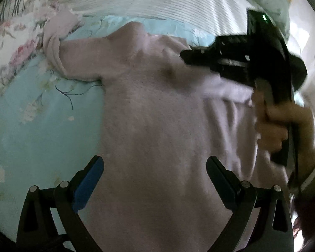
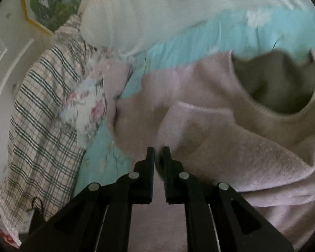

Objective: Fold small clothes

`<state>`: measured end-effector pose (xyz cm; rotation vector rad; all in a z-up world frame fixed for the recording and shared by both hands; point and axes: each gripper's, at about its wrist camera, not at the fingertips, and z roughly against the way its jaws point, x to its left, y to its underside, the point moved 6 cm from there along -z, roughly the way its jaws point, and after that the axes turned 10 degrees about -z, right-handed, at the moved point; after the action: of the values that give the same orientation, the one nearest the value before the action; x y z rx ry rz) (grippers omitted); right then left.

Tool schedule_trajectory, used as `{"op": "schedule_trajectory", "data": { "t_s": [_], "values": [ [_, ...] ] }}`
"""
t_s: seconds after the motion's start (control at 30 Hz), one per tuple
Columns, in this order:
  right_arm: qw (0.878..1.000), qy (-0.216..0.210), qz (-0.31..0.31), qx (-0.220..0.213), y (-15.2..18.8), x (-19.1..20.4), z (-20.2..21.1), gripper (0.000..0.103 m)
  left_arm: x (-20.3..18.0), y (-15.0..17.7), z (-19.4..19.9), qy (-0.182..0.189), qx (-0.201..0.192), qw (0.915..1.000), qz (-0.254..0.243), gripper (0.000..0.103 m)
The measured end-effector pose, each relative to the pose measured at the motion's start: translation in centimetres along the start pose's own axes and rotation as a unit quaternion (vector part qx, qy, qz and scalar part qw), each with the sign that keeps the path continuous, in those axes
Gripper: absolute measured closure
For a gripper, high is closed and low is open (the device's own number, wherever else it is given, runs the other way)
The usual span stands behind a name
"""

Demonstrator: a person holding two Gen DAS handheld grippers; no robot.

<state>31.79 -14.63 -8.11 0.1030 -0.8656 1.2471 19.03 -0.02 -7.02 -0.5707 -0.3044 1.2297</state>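
With the left gripper [image 1: 155, 180] gaping empty above the fuzzy pale pink sweater [image 1: 157, 115] and the right gripper [image 2: 158, 153] nearly closed on nothing visible, the folded-over flap [image 2: 231, 147] could flop back on the light blue floral bedsheet [image 1: 42, 115].

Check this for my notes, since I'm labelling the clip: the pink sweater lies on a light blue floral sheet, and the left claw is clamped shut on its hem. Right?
Not quite. The left claw is wide open, hovering over the pink sweater and gripping nothing, as the left wrist view shows. The sweater does lie on the light blue floral sheet.
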Motion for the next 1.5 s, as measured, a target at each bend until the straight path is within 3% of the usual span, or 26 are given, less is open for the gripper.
{"op": "schedule_trajectory", "data": {
  "t_s": [0.07, 0.13, 0.37, 0.43, 0.5, 0.53, 0.6, 0.63, 0.7, 0.73, 0.8, 0.9, 1.0, 1.1, 1.27, 1.37, 1.5],
  "values": [
    [1.000, -0.013, -0.012, 0.017, 0.6, -0.5, -0.1, 0.056, 0.5, -0.9, -0.6, 0.025, -0.003, 0.9996, 0.012, 0.005],
    [1.000, -0.022, -0.013, 0.001, 0.8, -0.8, 1.3, 0.039, 1.2, -2.4, -1.6, 0.043, -0.005, 0.9989, 0.019, 0.005],
    [0.996, 0.004, -0.029, -0.081, 2.0, -3.2, 9.7, 0.039, 2.6, -12.1, -7.5, 0.107, 0.000, 0.9943, -0.003, 0.005],
    [0.994, 0.010, -0.038, -0.102, 2.7, -3.9, 12.0, 0.039, 2.5, -14.1, -10.0, 0.109, 0.019, 0.9933, -0.033, 0.005],
    [0.991, 0.029, -0.048, -0.121, 3.7, -4.8, 14.3, 0.039, 2.2, -15.7, -12.3, 0.107, 0.034, 0.9923, -0.053, 0.011],
    [0.990, 0.041, -0.051, -0.128, 4.2, -5.3, 15.2, 0.039, 2.0, -16.2, -13.3, 0.122, 0.041, 0.9903, -0.054, 0.016],
    [0.985, 0.058, -0.060, -0.150, 5.4, -6.2, 17.1, 0.039, 1.5, -16.8, -14.5, 0.152, 0.045, 0.9858, -0.055, 0.061],
    [0.984, 0.061, -0.065, -0.157, 5.7, -6.5, 17.8, 0.039, 1.1, -16.7, -14.8, 0.160, 0.044, 0.9843, -0.061, 0.068],
    [0.980, 0.066, -0.080, -0.172, 6.3, -7.3, 19.1, 0.039, -0.2, -16.5, -14.2, 0.175, 0.026, 0.9805, -0.086, 0.101],
    [0.978, 0.067, -0.086, -0.177, 6.4, -7.6, 19.5, 0.039, -0.8, -16.2, -13.4, 0.165, 0.011, 0.9816, -0.096, 0.100],
    [0.975, 0.072, -0.094, -0.187, 6.7, -8.5, 20.6, 0.039, 0.0, -16.2, -11.5, 0.095, -0.033, 0.9905, -0.094, 0.100],
    [0.969, 0.083, -0.107, -0.207, 7.0, -9.6, 22.3, 0.039, 3.8, -15.7, -8.4, 0.039, -0.085, 0.9954, -0.022, 0.100],
    [0.960, 0.113, -0.107, -0.231, 7.0, -10.8, 23.9, 0.039, 6.3, -14.5, -8.0, -0.003, -0.089, 0.9960, 0.002, 0.099],
    [0.948, 0.173, -0.108, -0.245, 6.1, -12.6, 24.8, 0.039, 7.4, -13.2, -9.0, -0.004, -0.070, 0.9973, 0.023, 0.098],
    [0.938, 0.231, -0.109, -0.235, 3.1, -16.4, 24.8, 0.039, 6.8, -12.8, -9.1, 0.013, -0.088, 0.9954, 0.035, 0.097],
    [0.938, 0.245, -0.115, -0.215, 1.2, -18.8, 24.0, 0.039, 8.2, -12.2, -8.4, -0.016, -0.095, 0.9941, 0.049, 0.099],
    [0.945, 0.234, -0.130, -0.189, -0.5, -21.0, 22.4, 0.039, 9.3, -11.9, -8.1, -0.027, -0.100, 0.9926, 0.063, 0.100]
  ]
}}
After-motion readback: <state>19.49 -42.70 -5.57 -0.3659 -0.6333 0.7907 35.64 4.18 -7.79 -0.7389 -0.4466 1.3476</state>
